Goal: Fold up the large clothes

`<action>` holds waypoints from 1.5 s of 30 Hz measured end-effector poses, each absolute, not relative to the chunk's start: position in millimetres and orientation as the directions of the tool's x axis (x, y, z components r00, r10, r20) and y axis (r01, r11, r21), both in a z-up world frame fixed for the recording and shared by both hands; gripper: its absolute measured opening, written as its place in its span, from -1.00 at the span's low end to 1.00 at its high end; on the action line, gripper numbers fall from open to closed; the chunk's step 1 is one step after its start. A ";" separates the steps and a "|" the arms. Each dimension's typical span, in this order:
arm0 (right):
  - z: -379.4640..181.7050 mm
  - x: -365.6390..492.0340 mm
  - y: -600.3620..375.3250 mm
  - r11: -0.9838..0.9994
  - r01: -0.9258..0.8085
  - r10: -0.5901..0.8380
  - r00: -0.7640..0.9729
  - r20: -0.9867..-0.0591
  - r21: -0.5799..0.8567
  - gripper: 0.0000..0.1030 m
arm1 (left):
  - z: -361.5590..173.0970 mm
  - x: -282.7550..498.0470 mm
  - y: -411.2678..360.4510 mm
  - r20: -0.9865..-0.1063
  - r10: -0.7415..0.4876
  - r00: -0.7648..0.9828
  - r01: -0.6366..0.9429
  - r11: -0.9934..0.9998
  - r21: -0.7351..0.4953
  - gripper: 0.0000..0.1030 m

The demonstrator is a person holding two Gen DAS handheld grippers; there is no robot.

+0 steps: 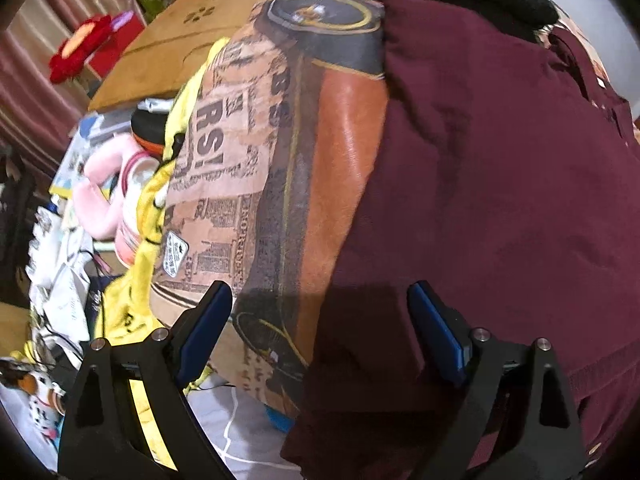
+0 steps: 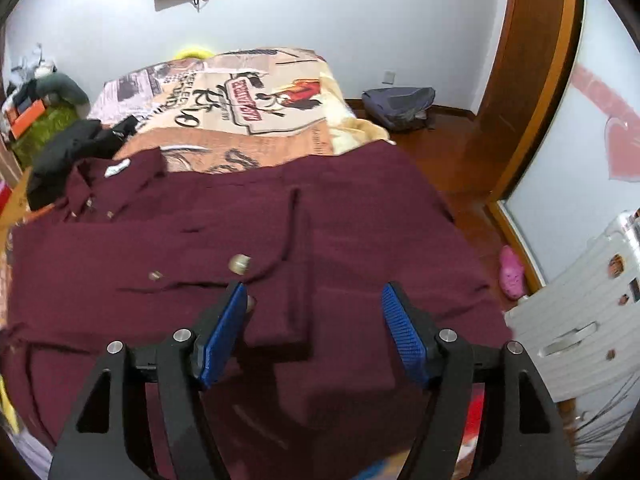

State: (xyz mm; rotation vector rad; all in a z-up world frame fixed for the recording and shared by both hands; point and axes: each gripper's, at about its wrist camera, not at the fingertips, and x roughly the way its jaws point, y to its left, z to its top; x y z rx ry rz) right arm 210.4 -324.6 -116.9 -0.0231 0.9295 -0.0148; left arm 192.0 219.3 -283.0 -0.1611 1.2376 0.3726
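A large maroon button shirt point(image 2: 352, 216) lies spread over the bed, collar at the left, one sleeve folded across its front. My right gripper point(image 2: 314, 304) is open and empty, hovering just above the shirt's lower middle, near the buttons. In the left wrist view the same maroon shirt point(image 1: 500, 184) fills the right side, draped on the printed bedspread point(image 1: 256, 152). My left gripper point(image 1: 320, 308) is open and empty, its fingers straddling the shirt's edge where it meets the bedspread.
A black garment point(image 2: 68, 152) lies by the collar at the bed's left. A yellow cloth point(image 1: 152, 216), pink plush toy point(image 1: 104, 196), cardboard box point(image 1: 176, 40) and clutter lie beside the bed. A white suitcase point(image 2: 576, 320), a pink slipper point(image 2: 511, 272) and a grey backpack point(image 2: 400, 106) are on the wooden floor at the right.
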 end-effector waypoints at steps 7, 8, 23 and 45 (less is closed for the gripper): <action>-106.1 203.1 -372.0 0.993 0.080 0.026 0.595 -0.803 0.091 0.29 | -232.8 212.4 187.4 -0.903 0.208 0.377 -0.287 0.953 0.100 0.75; -101.7 201.4 -379.6 0.990 0.092 0.029 0.604 -0.796 0.107 0.29 | -223.4 216.0 180.5 -0.894 0.204 0.398 -0.275 0.957 0.096 0.75; -124.9 180.0 -472.0 0.894 0.293 0.103 0.600 -0.793 0.339 0.45 | -125.1 291.2 24.4 -0.801 -0.023 0.598 0.012 1.000 -0.020 0.76; -192.0 200.0 -518.7 0.676 0.518 0.164 0.588 -0.792 0.524 -0.77 | -194.2 317.6 -93.4 -0.881 -0.204 0.428 0.217 0.969 -0.119 0.76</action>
